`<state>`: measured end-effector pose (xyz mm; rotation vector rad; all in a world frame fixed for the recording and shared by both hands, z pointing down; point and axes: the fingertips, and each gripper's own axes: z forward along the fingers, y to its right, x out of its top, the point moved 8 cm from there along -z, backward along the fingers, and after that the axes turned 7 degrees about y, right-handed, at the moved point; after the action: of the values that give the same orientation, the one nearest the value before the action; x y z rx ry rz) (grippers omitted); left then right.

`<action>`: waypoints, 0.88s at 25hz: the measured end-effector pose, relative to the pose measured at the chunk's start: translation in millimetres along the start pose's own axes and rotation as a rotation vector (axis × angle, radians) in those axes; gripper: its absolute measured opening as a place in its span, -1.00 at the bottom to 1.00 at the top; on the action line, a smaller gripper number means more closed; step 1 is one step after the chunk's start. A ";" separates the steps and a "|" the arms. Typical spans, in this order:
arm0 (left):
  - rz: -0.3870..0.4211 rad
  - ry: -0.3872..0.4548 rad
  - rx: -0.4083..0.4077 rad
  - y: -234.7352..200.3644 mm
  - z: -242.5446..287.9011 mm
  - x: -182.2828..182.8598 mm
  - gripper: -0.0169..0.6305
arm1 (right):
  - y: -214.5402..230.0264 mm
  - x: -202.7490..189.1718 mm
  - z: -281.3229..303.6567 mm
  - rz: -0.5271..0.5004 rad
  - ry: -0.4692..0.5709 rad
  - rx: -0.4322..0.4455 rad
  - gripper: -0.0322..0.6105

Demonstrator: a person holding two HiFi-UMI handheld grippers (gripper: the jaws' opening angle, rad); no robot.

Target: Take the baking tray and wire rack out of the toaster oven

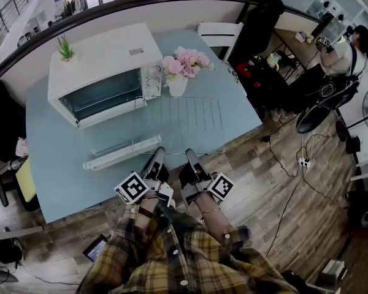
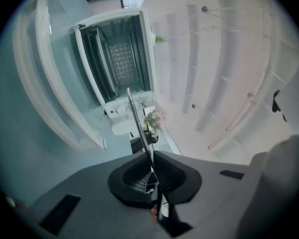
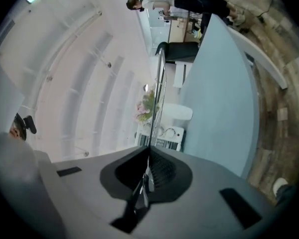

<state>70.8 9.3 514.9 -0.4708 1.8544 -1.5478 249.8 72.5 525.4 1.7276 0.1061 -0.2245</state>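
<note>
Both grippers hold the wire rack [image 1: 190, 121] level above the blue table [image 1: 61, 170], in front of and to the right of the white toaster oven [image 1: 104, 60]. My left gripper [image 1: 157, 156] and right gripper [image 1: 191, 157] are shut on its near edge, side by side. In each gripper view the rack shows edge-on as a thin wire [image 2: 134, 118] [image 3: 160, 83] that runs out of the shut jaws of the left gripper [image 2: 152, 176] and right gripper [image 3: 148, 166]. The oven door [image 1: 119, 154] lies open. The oven's inside [image 2: 117, 59] shows rails and a back grille; I cannot make out a baking tray.
A vase of pink flowers [image 1: 179, 72] stands right of the oven, just beyond the rack. A small green plant [image 1: 65, 49] sits on the oven's top. A white chair [image 1: 219, 34] is behind the table. A person [image 1: 340, 48] stands far right, with cables on the wooden floor [image 1: 294, 164].
</note>
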 end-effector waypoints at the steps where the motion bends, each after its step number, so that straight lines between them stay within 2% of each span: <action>1: 0.026 -0.034 0.008 -1.3 7.5 -5.6 -0.91 | 3.0 9.1 -4.5 -0.009 0.023 -0.011 -0.86; 4: -0.039 -0.104 -0.006 0.6 30.4 -31.3 -0.91 | 9.2 32.7 -18.7 -0.013 0.090 -0.044 -0.86; 7: 0.028 -0.186 0.012 -5.8 41.7 -49.1 -0.91 | 18.0 48.1 -37.3 -0.009 0.147 -0.080 -0.86; 8: 0.028 -0.203 0.013 -8.0 44.4 -54.2 -0.91 | 21.3 51.1 -41.7 -0.010 0.158 -0.091 -0.86; 12: -0.015 -0.245 0.010 -16.2 54.2 -69.8 -0.91 | 34.0 58.5 -52.6 -0.005 0.182 -0.145 -0.86; 22: -0.051 -0.303 0.100 -46.6 57.6 -96.8 -0.90 | 65.7 68.6 -70.1 0.000 0.163 -0.243 -0.86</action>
<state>172.8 20.1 580.6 -0.6711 1.5379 -1.5010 336.0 126.6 585.4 1.5014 0.2428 -0.0669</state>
